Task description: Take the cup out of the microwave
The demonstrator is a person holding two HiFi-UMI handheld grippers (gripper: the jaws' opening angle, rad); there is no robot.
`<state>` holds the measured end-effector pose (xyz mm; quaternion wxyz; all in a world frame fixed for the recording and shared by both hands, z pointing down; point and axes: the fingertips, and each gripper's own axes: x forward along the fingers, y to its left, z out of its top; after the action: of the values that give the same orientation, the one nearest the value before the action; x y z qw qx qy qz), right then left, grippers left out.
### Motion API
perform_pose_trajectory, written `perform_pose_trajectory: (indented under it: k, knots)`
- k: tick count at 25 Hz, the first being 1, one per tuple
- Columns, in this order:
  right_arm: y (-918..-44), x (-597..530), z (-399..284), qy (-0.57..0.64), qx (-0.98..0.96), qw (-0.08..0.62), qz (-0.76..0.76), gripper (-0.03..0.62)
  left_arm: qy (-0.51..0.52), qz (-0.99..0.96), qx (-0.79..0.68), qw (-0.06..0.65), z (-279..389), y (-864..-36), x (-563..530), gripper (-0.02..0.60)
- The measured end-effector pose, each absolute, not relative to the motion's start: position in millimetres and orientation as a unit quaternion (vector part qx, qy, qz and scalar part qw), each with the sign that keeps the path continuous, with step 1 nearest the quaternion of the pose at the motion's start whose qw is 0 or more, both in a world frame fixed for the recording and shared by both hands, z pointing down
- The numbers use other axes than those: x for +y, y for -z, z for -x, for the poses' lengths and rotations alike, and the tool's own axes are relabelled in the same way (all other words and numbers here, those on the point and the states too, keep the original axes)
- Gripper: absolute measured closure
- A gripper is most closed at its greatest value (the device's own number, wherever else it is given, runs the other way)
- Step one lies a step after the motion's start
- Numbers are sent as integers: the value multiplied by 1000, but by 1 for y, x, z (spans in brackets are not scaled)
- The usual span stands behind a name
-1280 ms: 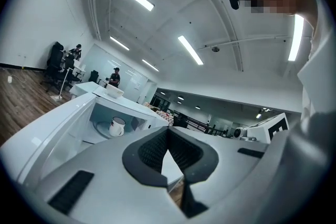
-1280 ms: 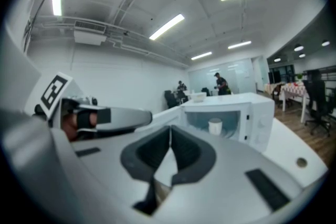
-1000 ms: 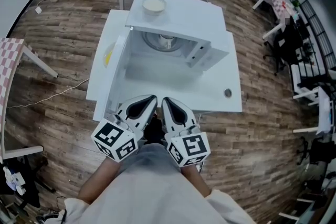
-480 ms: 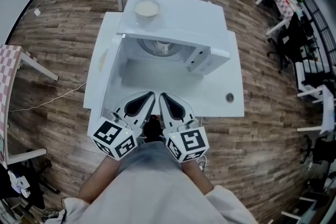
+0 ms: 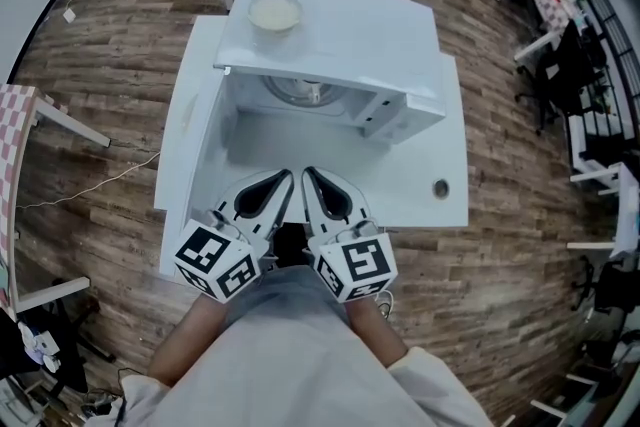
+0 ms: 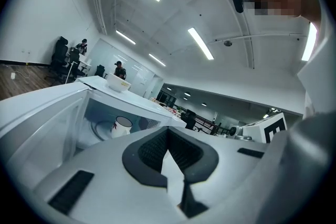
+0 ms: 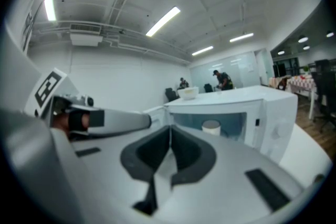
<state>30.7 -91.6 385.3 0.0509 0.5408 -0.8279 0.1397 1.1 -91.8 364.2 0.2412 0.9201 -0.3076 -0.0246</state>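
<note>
Currently, in the head view, the cup (image 5: 313, 93) stands upright inside the open microwave (image 5: 350, 30), at 12 o'clock from both tools. The left gripper (image 5: 284, 177) and right gripper (image 5: 308, 175) lie side by side, well short of the cavity, and neither is clearly nearer.

In the left gripper view, the jaws are pressed together with nothing between them. The cup sits at 9 o'clock of the tips.

In the right gripper view, the jaws are likewise clenched on nothing. The cup sits at 3 o'clock. The chosen jaws will probably need to part before reaching straight ahead.
</note>
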Motion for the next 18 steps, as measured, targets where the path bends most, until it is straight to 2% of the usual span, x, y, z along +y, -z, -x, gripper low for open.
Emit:
perform_pose_trajectory:
  k: [18]
  knots:
    - [-414,-127,-45,-157,-824,56,-542,570,22,-906,-325,269,-3,-382,-117,571]
